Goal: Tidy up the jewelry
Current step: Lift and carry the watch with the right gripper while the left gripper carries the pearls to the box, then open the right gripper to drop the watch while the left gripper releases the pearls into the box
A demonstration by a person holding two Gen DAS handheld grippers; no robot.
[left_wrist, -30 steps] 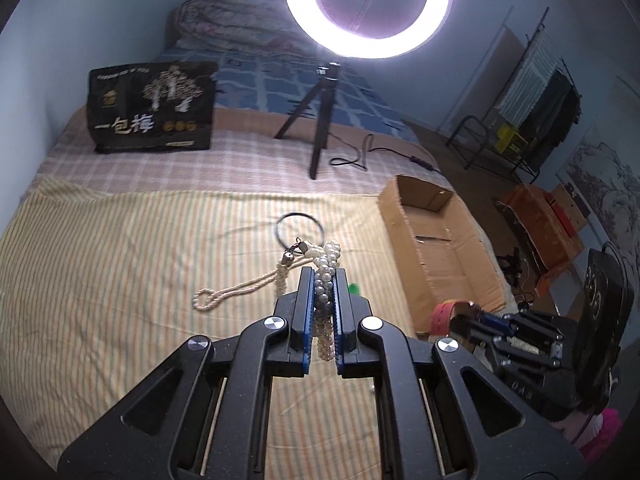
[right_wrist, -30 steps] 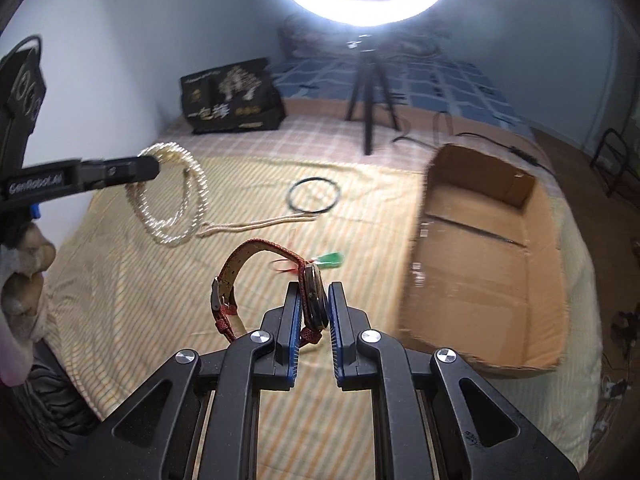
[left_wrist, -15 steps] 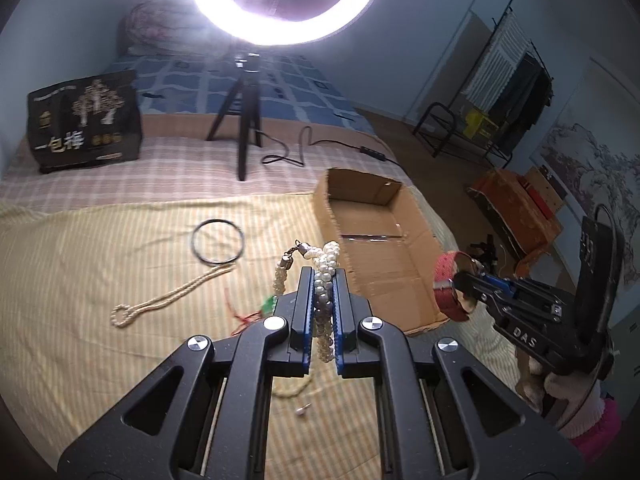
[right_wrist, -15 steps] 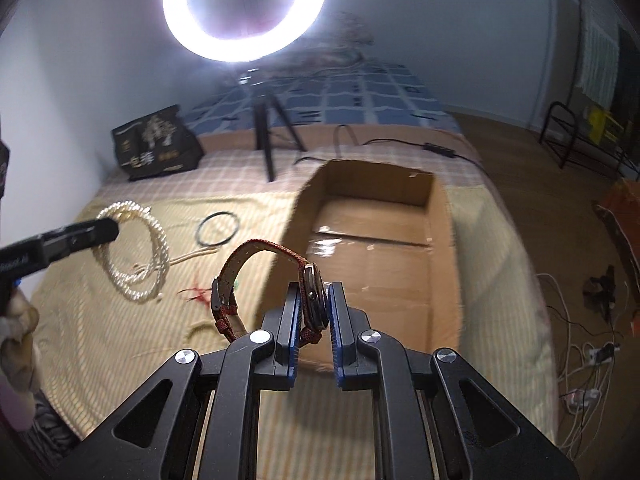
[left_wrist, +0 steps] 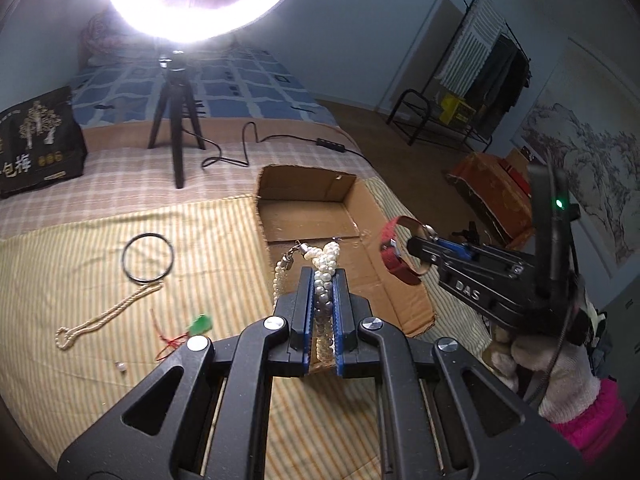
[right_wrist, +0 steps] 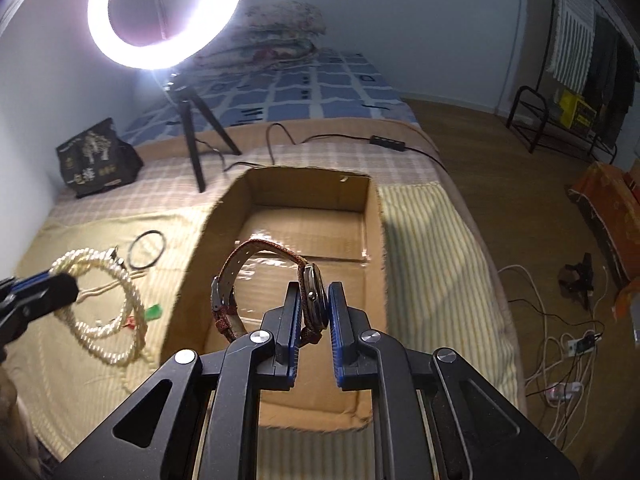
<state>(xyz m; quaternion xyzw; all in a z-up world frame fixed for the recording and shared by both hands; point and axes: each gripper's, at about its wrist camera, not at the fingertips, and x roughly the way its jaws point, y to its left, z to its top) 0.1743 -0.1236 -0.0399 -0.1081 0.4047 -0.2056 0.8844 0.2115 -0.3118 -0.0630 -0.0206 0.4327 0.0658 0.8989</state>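
Left hand-held gripper [left_wrist: 323, 276], jaws nearly shut, pinches a doubled pearl strand [left_wrist: 325, 270] at the near-left wall of the cardboard box [left_wrist: 308, 192]. Right hand-held gripper [right_wrist: 314, 304], likewise clamped, grips a red-strap watch [right_wrist: 312, 300] by its case, over the box's near half. Risks: hanging pearl loops (free below the jaws) may drape over the box wall and slide out onto the bed on release; the two tools, close tog. over the box, could knock. Black ring [left_wrist: 148, 257], cord necklace [left_wrist: 108, 312] and green charm [left_wrist: 200, 324] lie left of the box, not yet boxed.
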